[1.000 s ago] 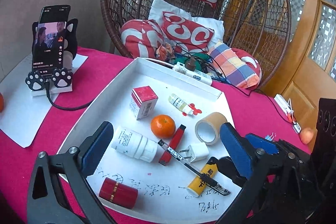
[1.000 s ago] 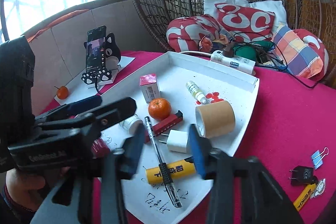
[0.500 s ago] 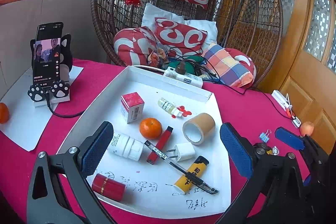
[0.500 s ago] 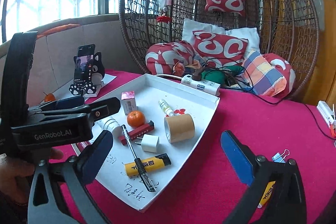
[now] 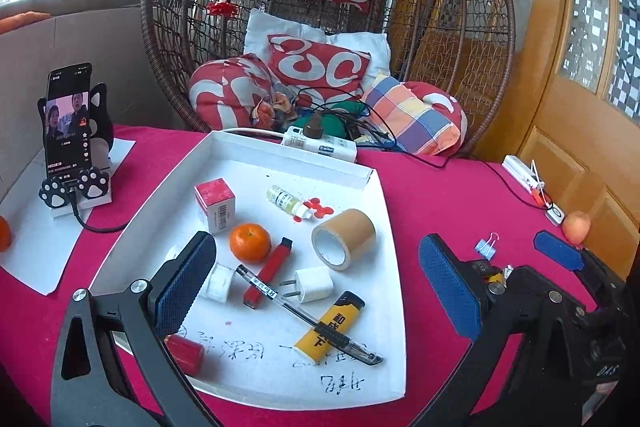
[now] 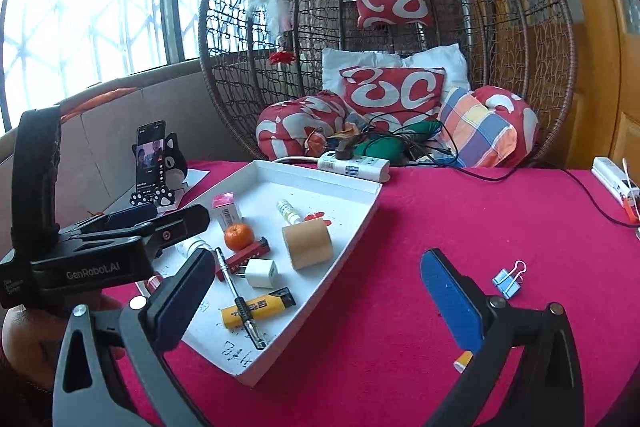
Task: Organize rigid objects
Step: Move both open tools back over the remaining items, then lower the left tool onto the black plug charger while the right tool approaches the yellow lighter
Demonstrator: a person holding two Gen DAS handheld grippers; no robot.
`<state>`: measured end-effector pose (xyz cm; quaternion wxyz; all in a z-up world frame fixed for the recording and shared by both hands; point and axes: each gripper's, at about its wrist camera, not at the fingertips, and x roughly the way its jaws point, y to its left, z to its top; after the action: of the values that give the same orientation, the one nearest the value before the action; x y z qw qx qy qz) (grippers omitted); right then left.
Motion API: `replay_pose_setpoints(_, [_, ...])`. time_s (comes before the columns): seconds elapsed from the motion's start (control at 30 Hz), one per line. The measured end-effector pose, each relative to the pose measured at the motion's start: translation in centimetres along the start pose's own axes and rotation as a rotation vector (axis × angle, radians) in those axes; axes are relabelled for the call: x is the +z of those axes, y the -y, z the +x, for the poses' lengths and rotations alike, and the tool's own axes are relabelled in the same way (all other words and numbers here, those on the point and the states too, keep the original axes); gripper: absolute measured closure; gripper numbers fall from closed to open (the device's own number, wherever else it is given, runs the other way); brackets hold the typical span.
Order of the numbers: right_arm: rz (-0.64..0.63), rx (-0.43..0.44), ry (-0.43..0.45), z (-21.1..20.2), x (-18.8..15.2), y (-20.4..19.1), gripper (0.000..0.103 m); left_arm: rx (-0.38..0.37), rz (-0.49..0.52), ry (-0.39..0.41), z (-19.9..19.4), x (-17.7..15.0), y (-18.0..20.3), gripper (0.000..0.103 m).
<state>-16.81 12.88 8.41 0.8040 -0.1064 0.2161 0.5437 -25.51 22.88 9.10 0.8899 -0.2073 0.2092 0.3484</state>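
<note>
The white tray sits on the red-clothed surface, holding a tape roll, a charger plug, a yellow lighter with a pen lying across it, an orange and a small red box. A blue binder clip lies outside, well apart from the tray. The right gripper has just spread its fingers wide, nothing between them; the left gripper is also wide and empty above the tray. The likely risk: lifting the lighter would drag the pen, and the tape roll could roll if nudged.
</note>
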Motion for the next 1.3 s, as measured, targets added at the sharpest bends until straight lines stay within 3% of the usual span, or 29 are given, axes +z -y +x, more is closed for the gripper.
replay_pose_setpoints(0.23, [0.102,-0.072,-0.005,-1.3,-1.1,4.6,0.0,-0.017,0.04,-0.021,0.5,-0.3,1.8,0.0])
replay_pose_setpoints(0.6, [0.269,-0.304,-0.026,-4.4,-4.1,14.2,0.0,-0.053,0.071,-0.045,1.0,-0.8,3.3,0.0])
replay_pose_setpoints(0.7, [0.266,-0.305,-0.056,-4.5,-4.6,15.2,0.0,-0.072,0.085,-0.064,1.4,-1.1,4.2,0.001])
replay_pose_setpoints(0.83, [0.199,-0.233,-0.144,-2.9,-5.2,15.3,0.0,-0.092,0.129,-0.088,1.8,-1.6,5.5,0.001])
replay_pose_setpoints(1.0, [0.211,-0.235,-0.199,-1.9,-6.6,15.8,0.0,-0.136,0.191,-0.138,3.2,-1.8,8.0,0.001])
replay_pose_setpoints(1.17, [0.264,-0.243,-0.215,-1.9,-7.5,17.2,0.0,-0.198,0.36,-0.209,6.6,-1.8,13.0,0.0])
replay_pose_setpoints(1.3, [0.343,-0.214,-0.207,-2.2,-7.8,18.5,0.0,-0.238,0.527,-0.325,11.3,-2.7,17.4,0.0])
